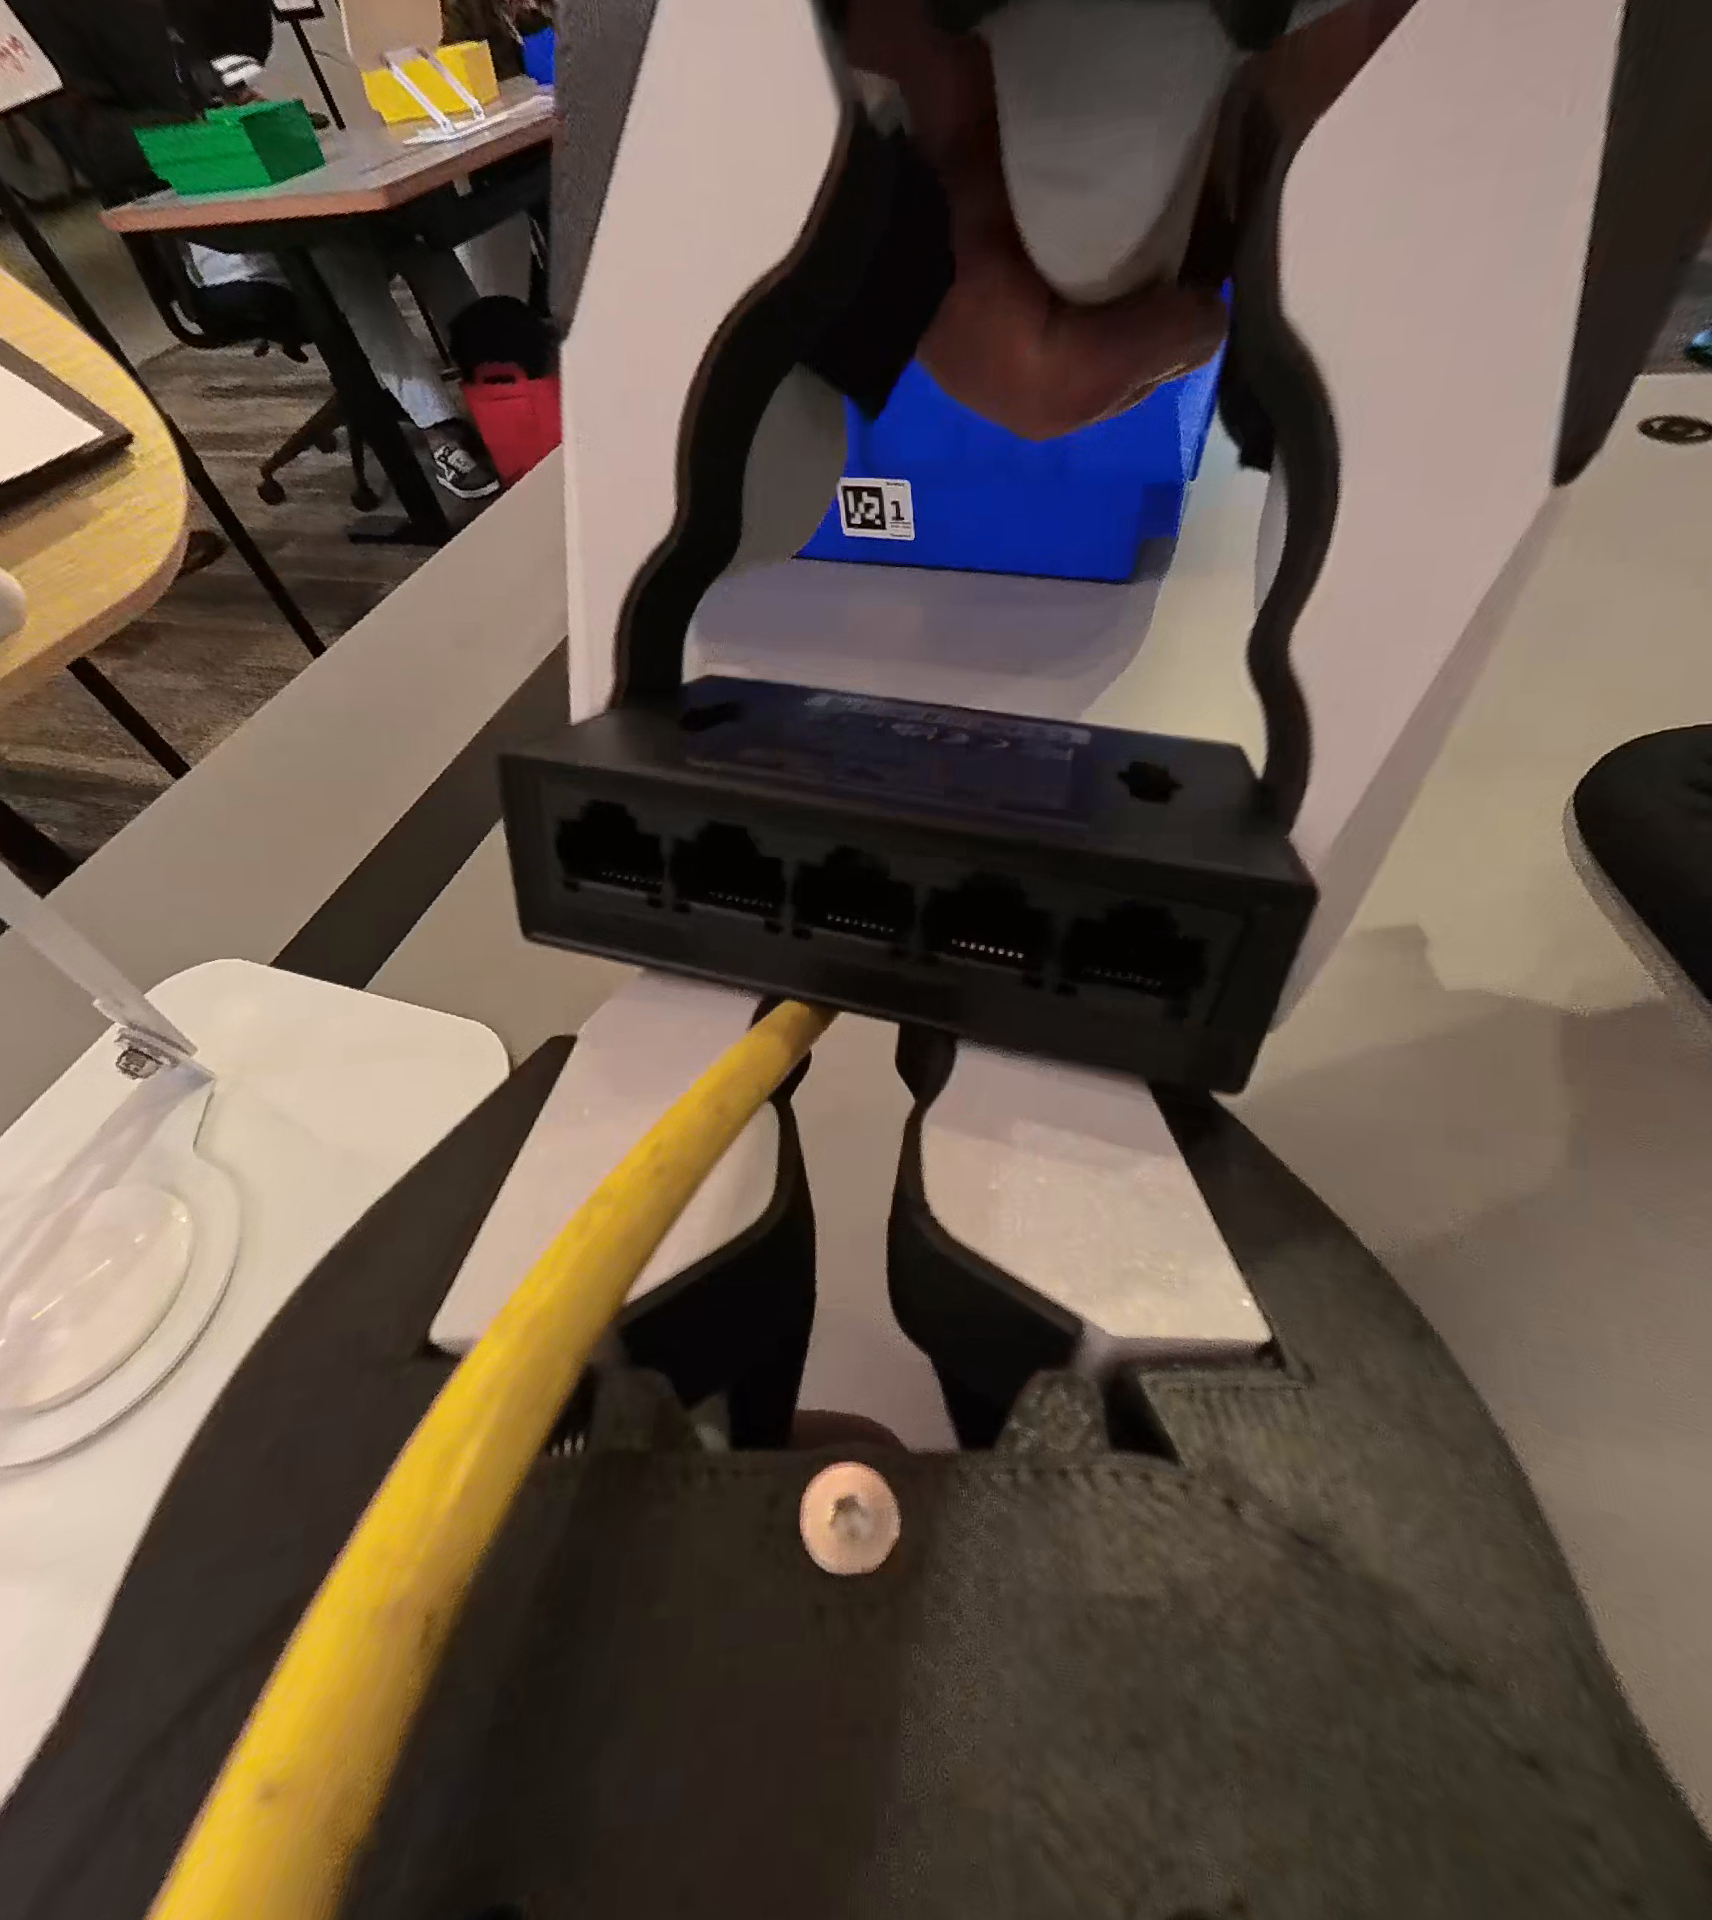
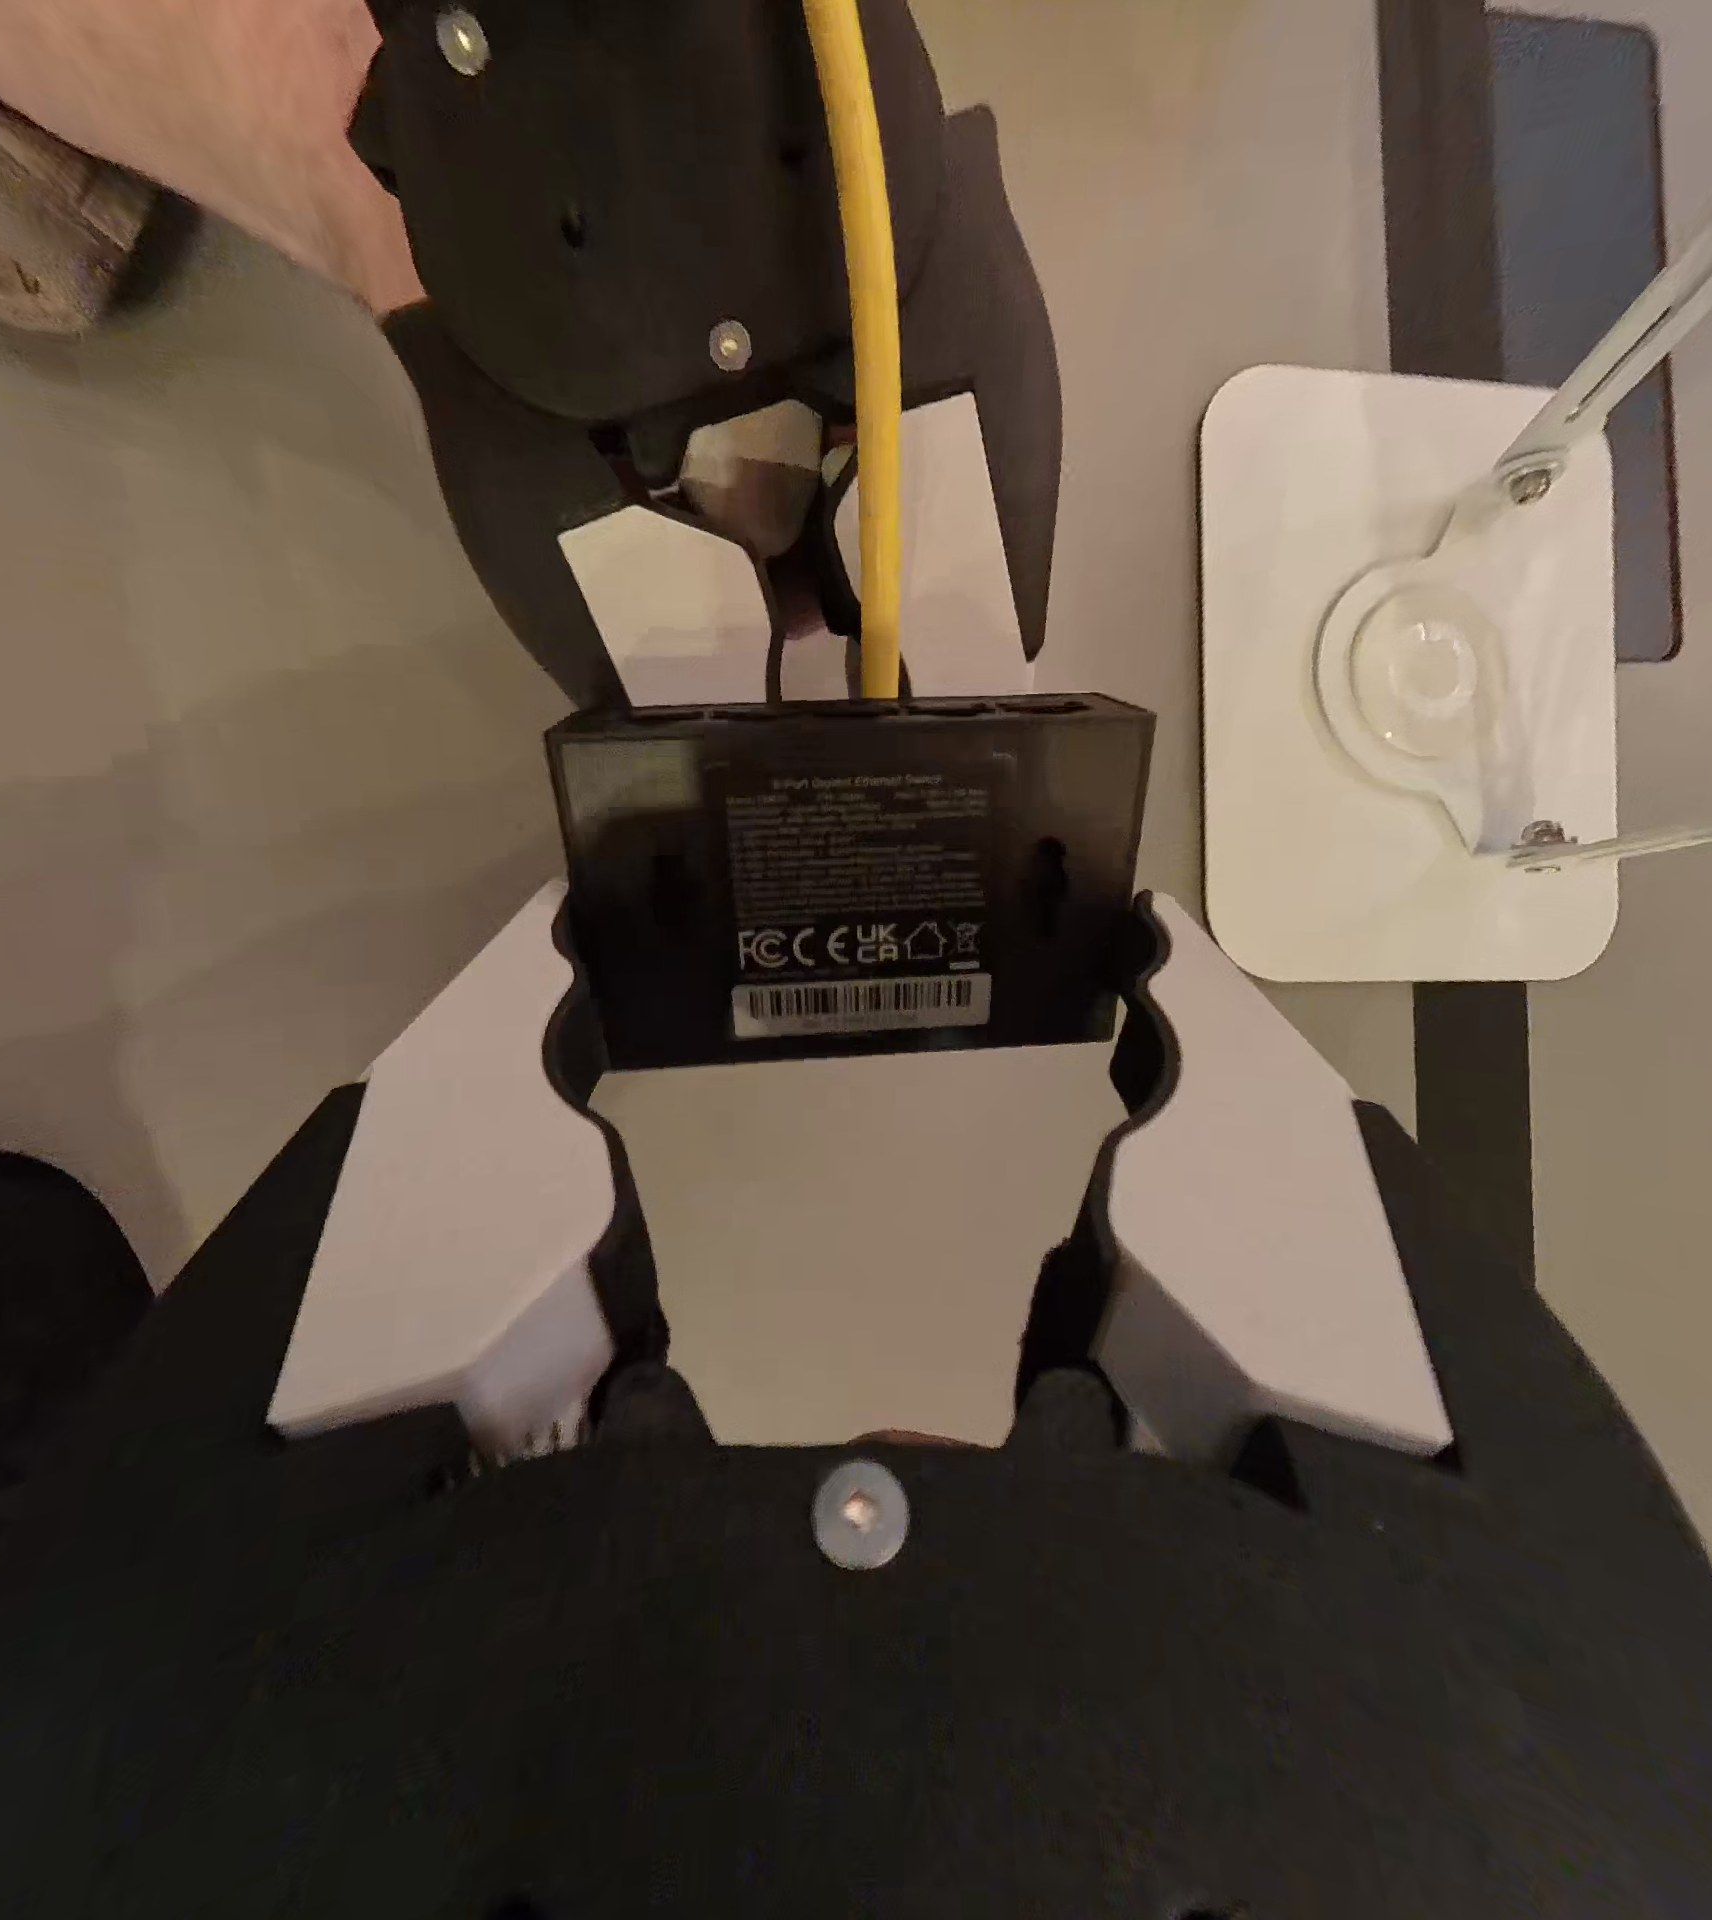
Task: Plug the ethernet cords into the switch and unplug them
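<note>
Five ports face the left gripper (image 1: 867, 1081) on the black switch (image 1: 893, 883), and every one looks empty from the left wrist view. The switch is lifted off the grey worktop (image 2: 208, 727), label side up in the right wrist view, pinched across its two short sides by the right gripper (image 2: 857, 997), fingers spread about as wide as the box. The yellow ethernet cord (image 1: 478, 1403) runs along the left gripper, whose fingers are nearly closed just below the switch's lower edge. The cord's end is hidden beneath the box, so I cannot tell whether those fingers have the plug or only the cable beside it.

The plug sits low, I'd say, under the port row. The job now is to raise it level with one opening, square it to the face, clip the right way round, then push straight in while the right gripper braces from behind. Any tilt could jam it against the port's rim or twist the switch in its grasp.

Off toward the worktop's side edge, a white pad (image 2: 1403, 675) carries a clear stand (image 2: 1434, 665), well apart from the action
</note>
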`<state>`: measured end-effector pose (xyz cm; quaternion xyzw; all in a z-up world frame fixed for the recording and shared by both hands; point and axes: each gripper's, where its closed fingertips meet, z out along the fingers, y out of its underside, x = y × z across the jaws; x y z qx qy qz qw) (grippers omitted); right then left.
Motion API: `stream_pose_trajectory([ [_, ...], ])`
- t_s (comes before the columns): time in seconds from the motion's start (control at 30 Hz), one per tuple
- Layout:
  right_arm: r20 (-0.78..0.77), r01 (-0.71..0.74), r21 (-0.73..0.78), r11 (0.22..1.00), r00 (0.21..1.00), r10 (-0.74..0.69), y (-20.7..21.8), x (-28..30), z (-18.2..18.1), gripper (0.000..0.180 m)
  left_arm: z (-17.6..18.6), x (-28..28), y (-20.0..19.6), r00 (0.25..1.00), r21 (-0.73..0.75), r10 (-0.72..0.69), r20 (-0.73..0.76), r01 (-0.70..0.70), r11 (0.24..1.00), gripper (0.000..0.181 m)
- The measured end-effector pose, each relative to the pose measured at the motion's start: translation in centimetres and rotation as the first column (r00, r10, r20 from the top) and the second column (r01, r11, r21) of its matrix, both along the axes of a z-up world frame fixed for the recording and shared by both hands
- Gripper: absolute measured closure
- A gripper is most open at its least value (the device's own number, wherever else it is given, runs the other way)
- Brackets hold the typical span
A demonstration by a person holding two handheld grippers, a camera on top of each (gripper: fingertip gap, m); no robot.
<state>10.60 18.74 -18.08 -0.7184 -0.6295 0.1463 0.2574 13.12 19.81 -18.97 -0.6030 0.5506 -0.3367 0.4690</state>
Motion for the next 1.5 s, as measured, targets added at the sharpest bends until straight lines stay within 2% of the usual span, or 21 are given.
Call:
stream_pose_trajectory([
  [0.03, 0.033, -0.001, 0.004, 1.000, 0.999, 0.001, 0.1, 0.0, -0.3, 0.080, 0.0, 0.0, 0.0, 1.000, -0.003, 0.003, -0.004, -0.003, 1.000, 0.169],
  [0.2, 0.127, -0.024, -0.003, 1.000, 0.992, 0.024, 0.1, -0.3, -1.3, 0.076, -0.3, 0.0, 0.1, 1.000, -0.006, 0.007, -0.002, -0.007, 1.000, 0.169],
  [0.47, 0.166, -0.011, -0.060, 0.998, 0.986, 0.021, 0.1, -0.7, -1.7, 0.063, 0.0, 0.3, 0.1, 0.999, -0.041, 0.012, 0.041, -0.010, 0.999, 0.169],
  [0.57, 0.268, -0.011, -0.042, 0.999, 0.963, 0.022, 0.4, -0.1, -2.8, 0.063, -0.6, 0.4, 0.0, 0.999, -0.050, 0.020, 0.026, -0.018, 0.999, 0.169],
  [0.97, 0.285, -0.054, -0.005, 0.999, 0.957, 0.053, 0.7, 1.0, -1.0, 0.065, 0.8, 0.1, 0.4, 0.997, -0.019, 0.017, 0.075, -0.016, 1.000, 0.168],
  [1.13, 0.310, -0.069, -0.011, 0.998, 0.948, 0.069, 0.5, 3.2, 0.7, 0.065, 2.5, -0.9, 0.9, 0.992, -0.024, 0.018, 0.128, -0.015, 1.000, 0.168],
  [1.3, 0.343, -0.084, -0.009, 0.996, 0.936, 0.082, -0.2, 5.2, 2.2, 0.065, 5.4, -1.4, -0.1, 0.971, 0.025, -0.039, 0.234, 0.034, 0.999, 0.168],
  [1.5, 0.387, -0.079, -0.006, 0.997, 0.919, 0.075, -0.6, 6.9, 2.6, 0.065, 7.2, -1.6, -1.4, 0.947, -0.005, -0.107, 0.304, 0.114, 0.993, 0.168],
])
